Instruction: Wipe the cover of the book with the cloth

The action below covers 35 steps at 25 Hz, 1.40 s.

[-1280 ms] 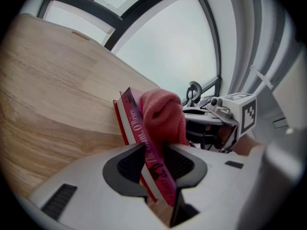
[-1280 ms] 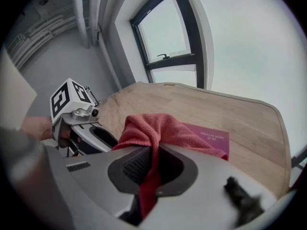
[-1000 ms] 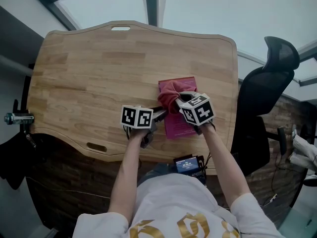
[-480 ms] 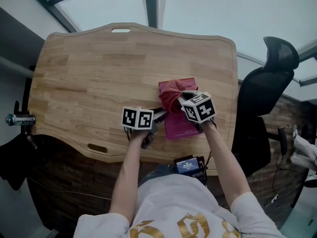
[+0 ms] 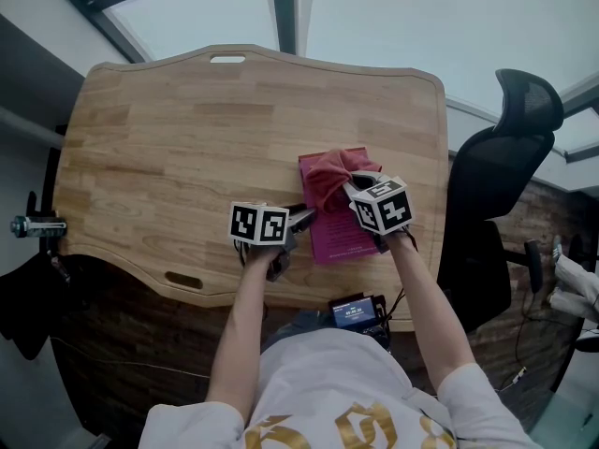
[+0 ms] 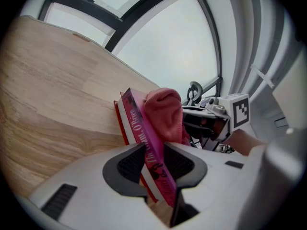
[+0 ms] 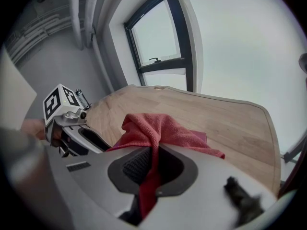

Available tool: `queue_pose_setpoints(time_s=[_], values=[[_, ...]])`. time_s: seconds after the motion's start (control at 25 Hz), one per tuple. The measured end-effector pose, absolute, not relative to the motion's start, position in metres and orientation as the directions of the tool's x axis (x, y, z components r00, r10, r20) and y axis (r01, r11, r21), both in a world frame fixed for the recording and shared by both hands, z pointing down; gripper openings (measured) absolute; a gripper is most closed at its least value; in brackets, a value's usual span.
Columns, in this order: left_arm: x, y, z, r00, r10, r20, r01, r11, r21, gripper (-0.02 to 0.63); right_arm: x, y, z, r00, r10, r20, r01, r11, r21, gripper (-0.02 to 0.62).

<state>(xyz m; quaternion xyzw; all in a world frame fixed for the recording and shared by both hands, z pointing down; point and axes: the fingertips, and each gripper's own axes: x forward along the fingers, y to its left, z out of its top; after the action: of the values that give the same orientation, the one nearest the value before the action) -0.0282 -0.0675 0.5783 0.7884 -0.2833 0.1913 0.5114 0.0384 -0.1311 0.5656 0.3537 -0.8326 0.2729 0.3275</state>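
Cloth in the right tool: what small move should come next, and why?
Probably draw the right tool toward the person, dragging the cloth down the book. The cloth sits bunched on the cover's far end, the near part lies bare, and the left tool clamps the book's spine edge.

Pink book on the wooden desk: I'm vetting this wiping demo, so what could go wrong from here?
1. The left gripper clamps only one edge of the pink book, so sideways wiping strokes might pivot it or pull it loose.
2. The right gripper pinches just a thin fold of the bunched red cloth, which could slip out mid-stroke.
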Motion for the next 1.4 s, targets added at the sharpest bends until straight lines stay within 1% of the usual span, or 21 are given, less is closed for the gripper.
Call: queue_pose_setpoints(time_s=[0.88,1.4], values=[[-0.028,-0.066,0.578,0.759,-0.274,0.59,-0.651,-0.315,0.691,0.132,0.049,-0.104,0.565,-0.51,-0.445,0.736,-0.783,0.594,-0.184,0.04],[-0.029,-0.066,0.578,0.752,-0.285,0.594,-0.659,-0.319,0.681,0.132,0.051,-0.085,0.565,-0.519,-0.432,0.737,-0.787,0.578,-0.215,0.041]])
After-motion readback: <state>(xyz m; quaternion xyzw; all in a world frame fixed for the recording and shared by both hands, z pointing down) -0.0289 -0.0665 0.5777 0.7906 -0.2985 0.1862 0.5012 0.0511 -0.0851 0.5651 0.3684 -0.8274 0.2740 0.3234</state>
